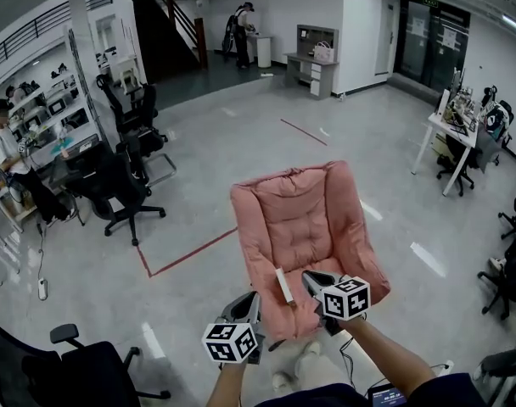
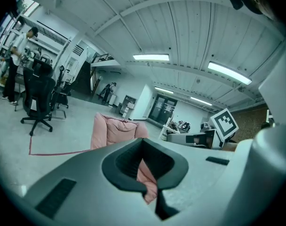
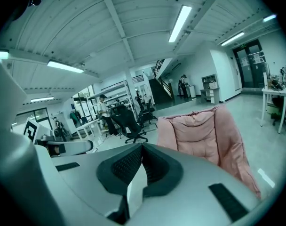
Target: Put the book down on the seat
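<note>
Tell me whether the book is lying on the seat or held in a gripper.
Held. The right gripper is shut on the thin white book, upright over the pink seat.

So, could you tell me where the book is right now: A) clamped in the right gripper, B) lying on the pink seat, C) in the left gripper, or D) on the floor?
A: the white book stands edge-on between the shut jaws of the right gripper, not yet on the pink seat.

Thin white book point(image 1: 284, 287), held on edge, pinched in right tool point(image 1: 310, 279), near front edge of pink cushioned seat point(image 1: 302, 214)
</note>
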Available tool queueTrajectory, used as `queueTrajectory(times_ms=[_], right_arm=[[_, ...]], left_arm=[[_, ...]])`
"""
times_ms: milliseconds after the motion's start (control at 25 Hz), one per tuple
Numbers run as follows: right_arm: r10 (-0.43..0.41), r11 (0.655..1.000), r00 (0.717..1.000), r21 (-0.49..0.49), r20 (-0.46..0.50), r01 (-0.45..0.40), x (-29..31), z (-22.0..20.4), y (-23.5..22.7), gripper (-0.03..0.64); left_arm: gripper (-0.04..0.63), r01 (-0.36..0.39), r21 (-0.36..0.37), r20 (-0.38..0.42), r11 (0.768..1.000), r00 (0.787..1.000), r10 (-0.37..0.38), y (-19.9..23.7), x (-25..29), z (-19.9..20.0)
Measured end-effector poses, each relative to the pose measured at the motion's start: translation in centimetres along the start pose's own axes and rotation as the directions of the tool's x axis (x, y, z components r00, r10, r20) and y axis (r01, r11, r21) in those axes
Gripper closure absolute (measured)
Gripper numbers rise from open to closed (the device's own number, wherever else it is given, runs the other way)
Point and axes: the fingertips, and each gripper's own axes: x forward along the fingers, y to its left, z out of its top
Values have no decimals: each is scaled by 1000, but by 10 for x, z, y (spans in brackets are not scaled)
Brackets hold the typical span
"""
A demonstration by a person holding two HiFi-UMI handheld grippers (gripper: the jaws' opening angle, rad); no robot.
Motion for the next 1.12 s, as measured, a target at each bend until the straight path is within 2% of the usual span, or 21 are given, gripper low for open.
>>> queueTrajectory(times_ms=[600,920,1120], right_arm=[[41,998,991,-53,128,-35,-27,41,7,597],[79,996,985,-51,156,-72,-61,44,8,597],[76,995,981,-80,181,-62,-87,43,10,597]], left_arm=[[591,-1,67,88,998,996,-5,-28,-4,40],[591,-2,95,106,995,994,-8,-68,-8,41],[591,-12,101,126,995,992,-1,-94,-15,40]])
